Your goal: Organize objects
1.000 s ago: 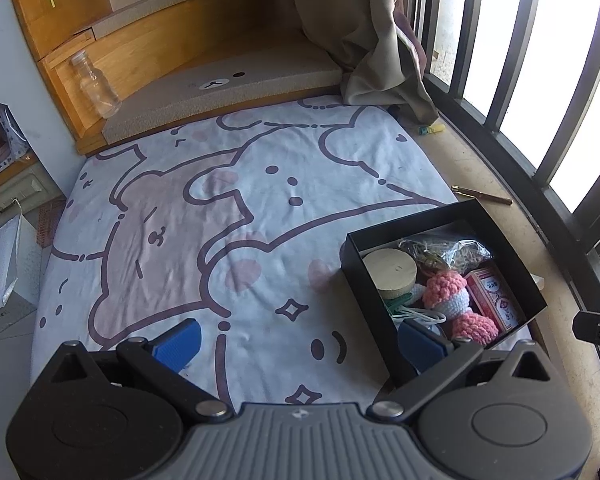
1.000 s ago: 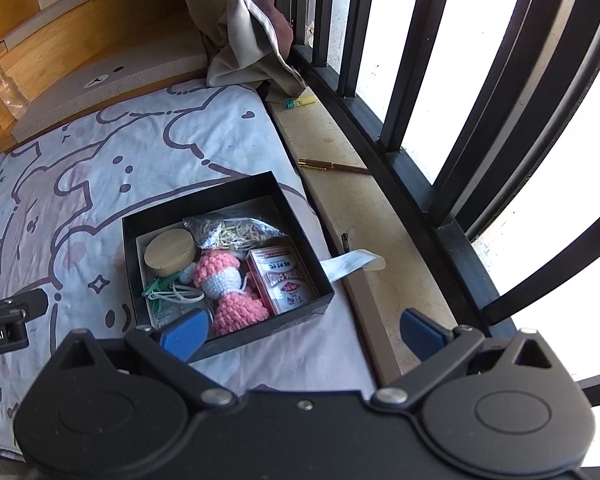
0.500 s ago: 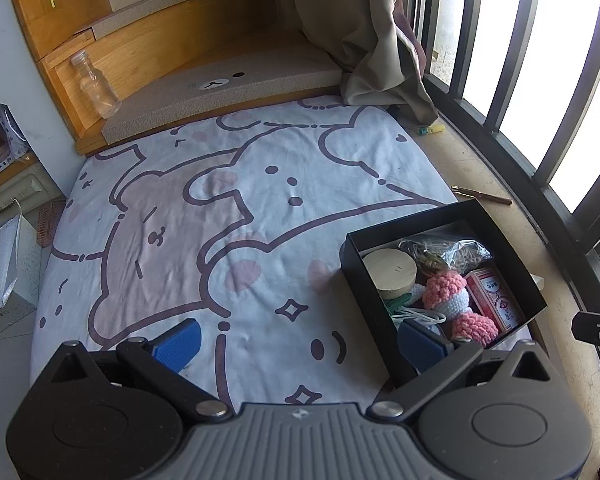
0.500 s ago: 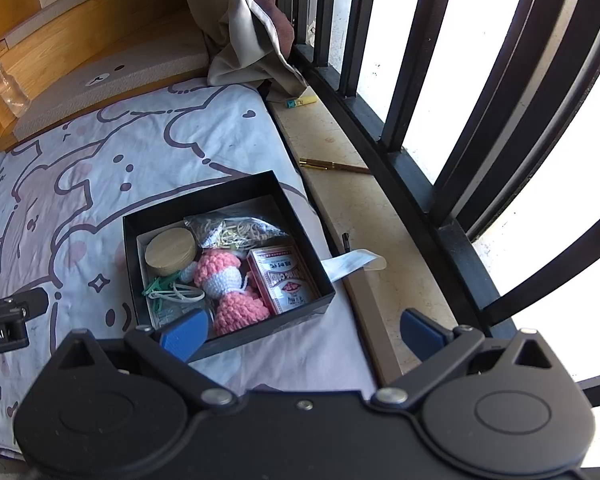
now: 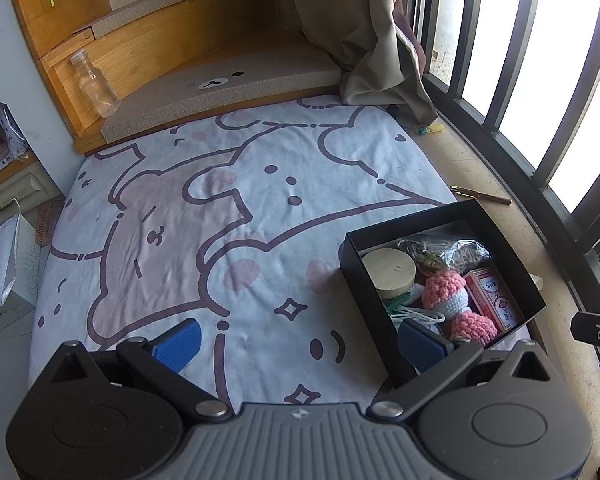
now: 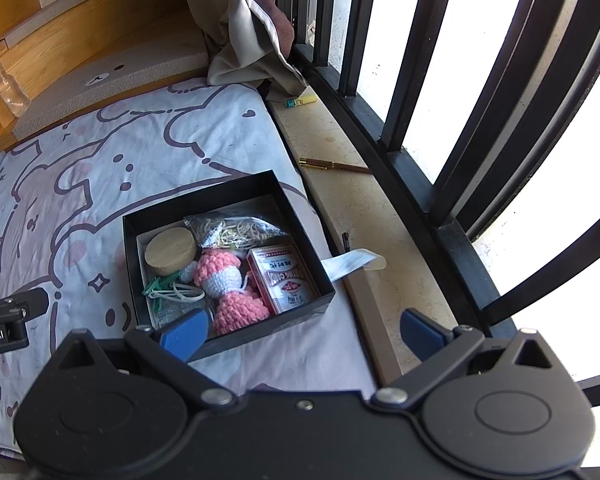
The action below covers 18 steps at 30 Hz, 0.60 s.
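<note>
A black open box (image 6: pixel 300 224) (image 5: pixel 512 236) rests on the cartoon-print bedsheet (image 5: pixel 220 216) near the bed's window-side edge. Inside lie a round wooden lid (image 6: pixel 170 251), a clear bag of rubber bands (image 6: pixel 236 229), a pink and white crochet toy (image 6: pixel 220 276), a red card pack (image 6: pixel 286 278) and green clips with white bands (image 6: pixel 168 290). My left gripper (image 5: pixel 300 340) hovers open over the sheet, its right fingertip over the box's near corner. My right gripper (image 6: pixel 304 330) is open above the box's near rim and the ledge. Neither holds anything.
A stone window ledge (image 6: pixel 340 152) runs beside the bed, carrying a brown pen (image 6: pixel 334 165), a yellow-green lighter (image 6: pixel 300 101) and a paper strip (image 6: pixel 356 261). Black window bars (image 6: pixel 420 92) and a beige curtain (image 5: pixel 364 32) stand beyond. A glass bottle (image 5: pixel 96 85) sits on the wooden headboard step.
</note>
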Each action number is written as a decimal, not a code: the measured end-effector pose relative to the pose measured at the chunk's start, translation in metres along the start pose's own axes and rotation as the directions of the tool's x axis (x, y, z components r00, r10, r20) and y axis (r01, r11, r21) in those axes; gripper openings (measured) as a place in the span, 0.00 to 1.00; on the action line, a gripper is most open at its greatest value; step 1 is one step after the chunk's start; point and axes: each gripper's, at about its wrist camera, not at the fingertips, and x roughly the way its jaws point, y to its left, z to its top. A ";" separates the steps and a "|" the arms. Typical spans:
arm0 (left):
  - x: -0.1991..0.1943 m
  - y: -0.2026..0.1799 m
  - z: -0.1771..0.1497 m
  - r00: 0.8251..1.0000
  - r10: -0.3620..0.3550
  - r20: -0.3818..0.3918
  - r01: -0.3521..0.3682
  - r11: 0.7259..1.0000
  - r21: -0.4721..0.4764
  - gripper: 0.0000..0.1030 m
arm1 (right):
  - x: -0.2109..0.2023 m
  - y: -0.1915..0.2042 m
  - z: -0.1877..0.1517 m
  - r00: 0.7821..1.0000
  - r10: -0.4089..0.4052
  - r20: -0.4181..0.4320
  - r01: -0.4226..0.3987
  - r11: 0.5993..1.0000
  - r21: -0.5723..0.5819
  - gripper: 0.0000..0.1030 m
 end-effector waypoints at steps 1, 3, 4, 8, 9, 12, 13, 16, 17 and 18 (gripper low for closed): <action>0.000 0.000 0.000 1.000 -0.001 0.000 0.001 1.000 0.000 1.00 | 0.000 0.000 0.000 1.000 0.000 0.000 0.000 1.000 0.000 1.00; 0.000 0.000 0.000 1.000 -0.001 0.000 0.001 1.000 -0.001 1.00 | 0.000 0.000 0.000 1.000 0.000 0.000 0.000 1.000 0.000 1.00; 0.000 0.000 0.000 1.000 -0.001 0.000 0.001 1.000 -0.001 1.00 | 0.000 0.000 0.000 1.000 0.000 0.000 0.000 1.000 0.000 1.00; 0.000 0.000 0.000 1.000 -0.001 0.000 0.001 1.000 -0.001 1.00 | 0.000 0.000 0.000 1.000 0.000 0.000 0.000 1.000 0.000 1.00; 0.000 0.000 0.000 1.000 -0.001 0.000 0.001 1.000 -0.001 1.00 | 0.000 0.000 0.000 1.000 0.000 -0.001 0.000 1.000 0.000 1.00; 0.000 0.000 0.000 1.000 -0.001 0.000 0.001 1.000 -0.001 1.00 | 0.000 0.000 0.001 1.000 0.000 0.000 0.000 1.000 0.000 1.00; 0.000 0.000 0.000 1.000 -0.001 0.000 0.001 1.000 -0.001 1.00 | 0.000 0.000 0.001 1.000 0.000 0.000 0.000 1.000 0.000 1.00; -0.001 0.000 0.000 1.000 -0.003 0.001 0.003 1.000 0.000 1.00 | 0.000 0.001 0.000 1.000 -0.001 -0.001 0.001 1.000 -0.002 1.00; -0.001 0.000 0.000 1.000 -0.003 0.001 0.003 1.000 0.000 1.00 | 0.001 0.001 0.000 1.000 -0.001 -0.001 0.001 1.000 -0.003 1.00; -0.001 0.000 0.000 1.000 -0.003 0.001 0.003 1.000 -0.001 1.00 | 0.001 0.001 -0.001 1.000 -0.001 -0.001 0.001 1.000 -0.003 1.00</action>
